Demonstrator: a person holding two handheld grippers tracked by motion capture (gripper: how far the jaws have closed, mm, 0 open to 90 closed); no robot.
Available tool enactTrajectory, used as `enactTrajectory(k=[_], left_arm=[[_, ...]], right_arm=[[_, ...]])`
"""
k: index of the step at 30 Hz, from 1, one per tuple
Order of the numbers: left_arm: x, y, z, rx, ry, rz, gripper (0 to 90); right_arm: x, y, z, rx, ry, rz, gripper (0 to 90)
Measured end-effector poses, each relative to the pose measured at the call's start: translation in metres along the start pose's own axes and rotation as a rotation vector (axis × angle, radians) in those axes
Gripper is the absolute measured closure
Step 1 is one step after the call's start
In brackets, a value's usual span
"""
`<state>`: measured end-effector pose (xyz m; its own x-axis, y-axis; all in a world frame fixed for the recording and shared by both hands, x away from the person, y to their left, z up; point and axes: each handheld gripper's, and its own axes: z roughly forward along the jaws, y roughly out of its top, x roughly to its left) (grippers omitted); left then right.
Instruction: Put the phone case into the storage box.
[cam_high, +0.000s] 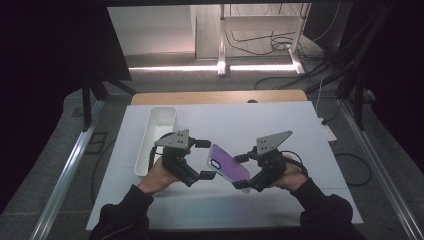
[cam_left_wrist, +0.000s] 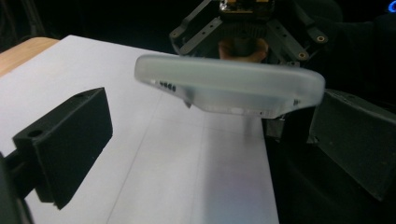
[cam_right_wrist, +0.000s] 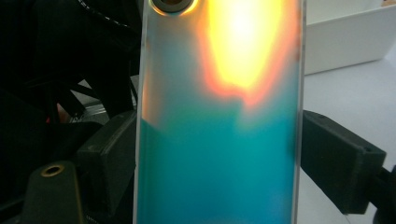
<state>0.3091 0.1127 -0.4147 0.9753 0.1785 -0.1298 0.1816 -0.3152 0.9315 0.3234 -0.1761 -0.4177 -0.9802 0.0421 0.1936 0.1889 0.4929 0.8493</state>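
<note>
The phone case (cam_high: 228, 168) hangs in the air over the white table sheet (cam_high: 280, 125), between the two grippers and tilted, with its camera cutout toward the left gripper. In the high view its back looks purple; in the right gripper view the same iridescent surface (cam_right_wrist: 219, 140) shines teal below and orange-yellow above, with the camera cutout at the top edge. In the left gripper view the case (cam_left_wrist: 229, 86) shows end-on as a frosted, translucent rim with small holes along it.

The right gripper (cam_high: 246, 172) holds the case across its width: in its own view the two black jaws stand wide apart, one pressed against each long edge of the case.

The left gripper (cam_high: 206, 159) is open. Its jaws stand wide, one on either side of the near end of the case, and in its own view clear space shows between each jaw and the rim, so it does not touch the case.

Each gripper is held in one hand, with dark sleeves coming in from the bottom of the high view. A white rectangular bin (cam_high: 156, 137) stands on the sheet just beside the left gripper, on its outer side.
</note>
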Motion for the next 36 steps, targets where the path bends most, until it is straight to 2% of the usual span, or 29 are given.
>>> enactTrajectory(k=[5,10,21,24,29,36], left_arm=[[-0.0015,-0.0002,0.0034,-0.005,-0.029,0.009,0.0],[-0.0023,0.0001,0.0036,-0.034,-0.054,0.002,1.5],[-0.0027,-0.0008,0.0034,-0.073,-0.111,-0.006,9.7],[-0.0029,-0.0009,0.0028,-0.087,-0.132,-0.021,14.0],[-0.0024,0.0002,0.0028,-0.075,-0.135,-0.037,15.6],[-0.0051,0.0026,0.0041,-0.034,-0.112,-0.045,16.9]], right_arm=[[0.0017,0.0015,0.0049,0.006,0.019,-0.008,16.6],[0.0026,0.0022,0.007,-0.005,0.043,-0.009,16.6],[0.0033,0.0029,0.0092,-0.019,0.075,-0.007,16.6],[0.0032,0.0025,0.0085,-0.028,0.083,-0.007,16.6],[0.0033,0.002,0.0079,-0.028,0.076,-0.018,16.4],[0.0027,-0.0001,0.0104,-0.002,0.048,-0.07,16.0]])
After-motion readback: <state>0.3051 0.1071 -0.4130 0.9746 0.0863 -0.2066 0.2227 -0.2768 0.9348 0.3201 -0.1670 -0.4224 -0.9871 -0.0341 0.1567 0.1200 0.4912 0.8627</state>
